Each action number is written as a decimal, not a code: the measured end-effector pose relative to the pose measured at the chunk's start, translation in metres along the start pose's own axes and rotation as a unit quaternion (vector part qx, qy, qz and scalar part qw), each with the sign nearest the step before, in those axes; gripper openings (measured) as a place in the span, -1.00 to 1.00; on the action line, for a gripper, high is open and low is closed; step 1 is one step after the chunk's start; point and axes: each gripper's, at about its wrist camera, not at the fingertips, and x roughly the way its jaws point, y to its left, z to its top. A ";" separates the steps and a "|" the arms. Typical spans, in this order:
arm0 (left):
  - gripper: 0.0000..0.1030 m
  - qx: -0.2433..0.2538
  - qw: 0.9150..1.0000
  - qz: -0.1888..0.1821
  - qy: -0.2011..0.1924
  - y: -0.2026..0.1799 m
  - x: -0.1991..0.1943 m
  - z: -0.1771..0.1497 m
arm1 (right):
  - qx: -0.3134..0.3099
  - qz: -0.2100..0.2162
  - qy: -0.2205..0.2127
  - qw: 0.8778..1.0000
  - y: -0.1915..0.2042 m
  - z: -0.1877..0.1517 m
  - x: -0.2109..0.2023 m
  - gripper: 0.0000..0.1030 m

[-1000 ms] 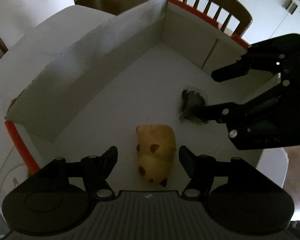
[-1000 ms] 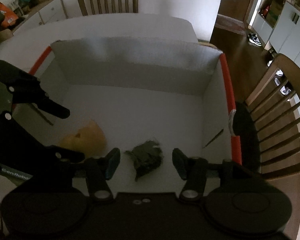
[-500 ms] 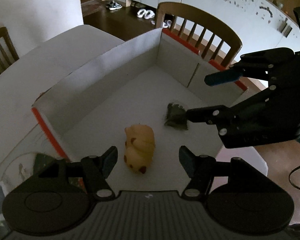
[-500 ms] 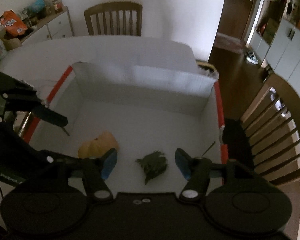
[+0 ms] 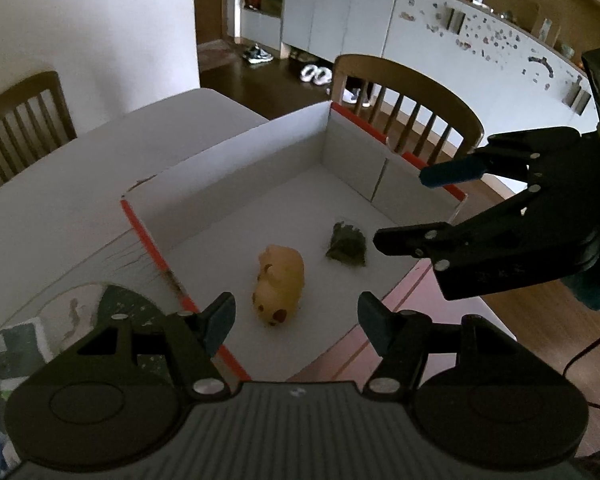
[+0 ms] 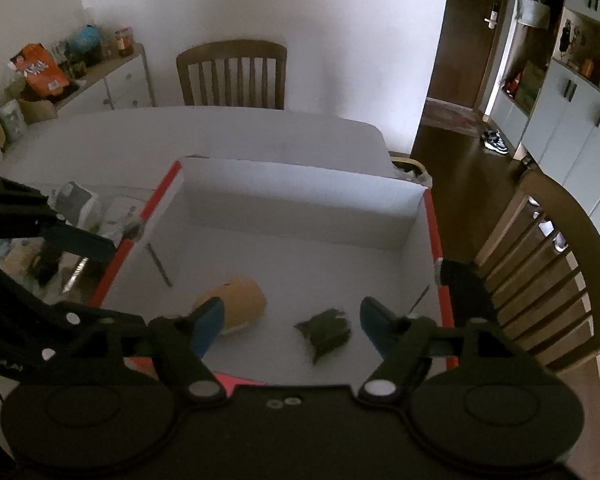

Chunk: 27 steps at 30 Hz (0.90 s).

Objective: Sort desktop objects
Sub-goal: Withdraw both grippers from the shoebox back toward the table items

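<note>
White tabletop (image 6: 240,132) fills the room's middle, ringed by wooden chairs (image 6: 232,74), with a low red-edged cardboard box (image 5: 240,160) standing open on it. Both grippers hang above the box's near edge, tilted steeply down toward its floor. The left gripper (image 5: 296,320) stands partly open with nothing between its fingers; the yellow hamster toy (image 5: 280,280) lies below them on the box floor. The right gripper (image 6: 290,322) has its jaws opening, also empty, over the dark green crumpled piece (image 6: 326,332), which lies just beside the toy, apart from it. Most of the box floor is bare toward the far walls. Clutter (image 6: 72,208) lies outside the left wall.
</note>
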 end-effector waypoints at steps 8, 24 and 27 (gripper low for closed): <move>0.46 -0.017 1.000 0.000 -0.017 0.009 -0.024 -0.022 | 0.007 -0.007 -0.027 1.000 0.021 -0.005 -0.019 0.73; 0.91 -0.045 0.998 -0.004 -0.048 0.053 -0.074 -0.076 | 0.029 -0.007 -0.072 0.997 0.095 -0.009 -0.042 0.87; 0.93 -0.051 0.997 -0.001 -0.051 0.066 -0.083 -0.087 | 0.030 -0.003 -0.074 0.997 0.112 -0.010 -0.042 0.91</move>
